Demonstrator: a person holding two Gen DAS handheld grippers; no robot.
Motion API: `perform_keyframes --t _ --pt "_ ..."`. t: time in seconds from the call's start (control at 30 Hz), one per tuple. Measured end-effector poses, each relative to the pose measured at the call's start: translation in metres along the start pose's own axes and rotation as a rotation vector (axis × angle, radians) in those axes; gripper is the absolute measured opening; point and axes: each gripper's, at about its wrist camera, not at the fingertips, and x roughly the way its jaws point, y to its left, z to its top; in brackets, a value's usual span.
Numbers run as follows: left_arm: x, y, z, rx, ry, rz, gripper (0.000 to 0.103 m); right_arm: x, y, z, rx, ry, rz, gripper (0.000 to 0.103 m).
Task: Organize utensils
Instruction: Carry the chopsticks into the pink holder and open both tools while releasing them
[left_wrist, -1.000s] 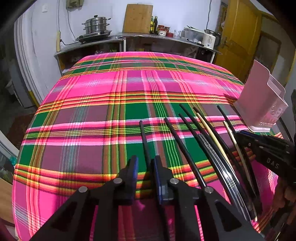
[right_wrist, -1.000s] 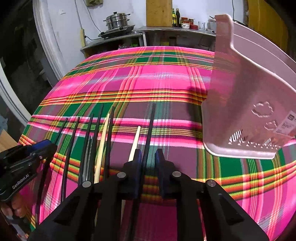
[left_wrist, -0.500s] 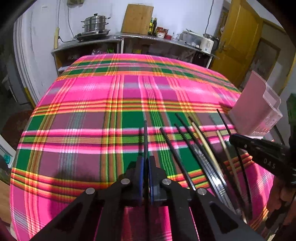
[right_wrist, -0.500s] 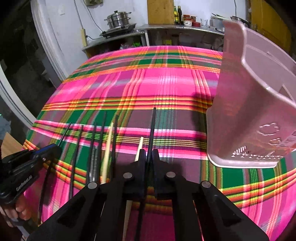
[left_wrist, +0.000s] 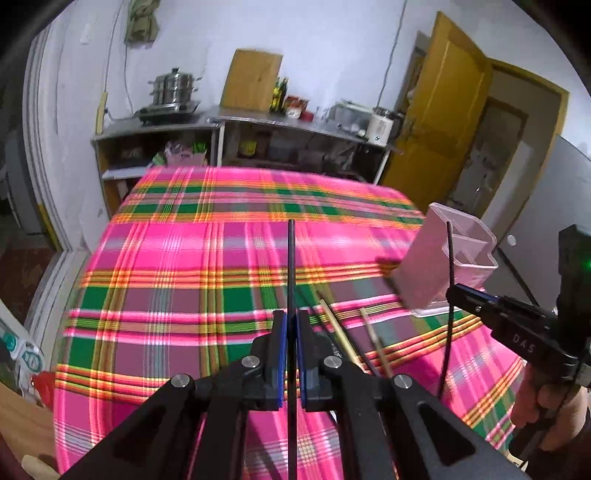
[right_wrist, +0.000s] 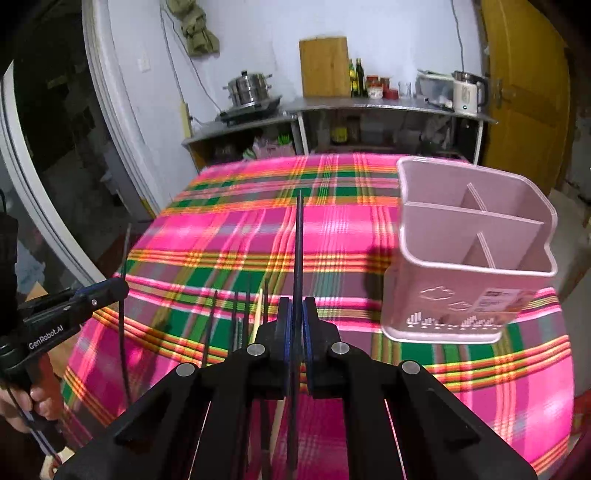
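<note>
Plaid tablecloth (right_wrist: 369, 229); only right view shows holder (right_wrist: 469, 266) compartments; both jaws clamp black chopsticks (left_wrist: 291, 266).

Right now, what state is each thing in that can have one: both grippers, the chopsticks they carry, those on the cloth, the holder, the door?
left gripper: shut on a black chopstick, lifted off the cloth.
right gripper: shut on a second black chopstick, also lifted.
remaining chopsticks: lying loose on the tablecloth.
pink holder: upright, visible compartments empty.
yellow door: ajar.
</note>
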Motion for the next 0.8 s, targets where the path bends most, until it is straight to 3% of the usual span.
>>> perform_keyframes --t 0.43,0.8 --pt "-0.049 -0.041 0.026 0.048 -0.066 -0.075 0.005 -0.067 -0.012 0.003 0.023 -0.107 -0.008 0.006" --pt "-0.055 -0.096 0.074 0.109 -0.095 -0.178 0.005 -0.108 -0.033 0.028 0.047 -0.187 -0.032 0.006"
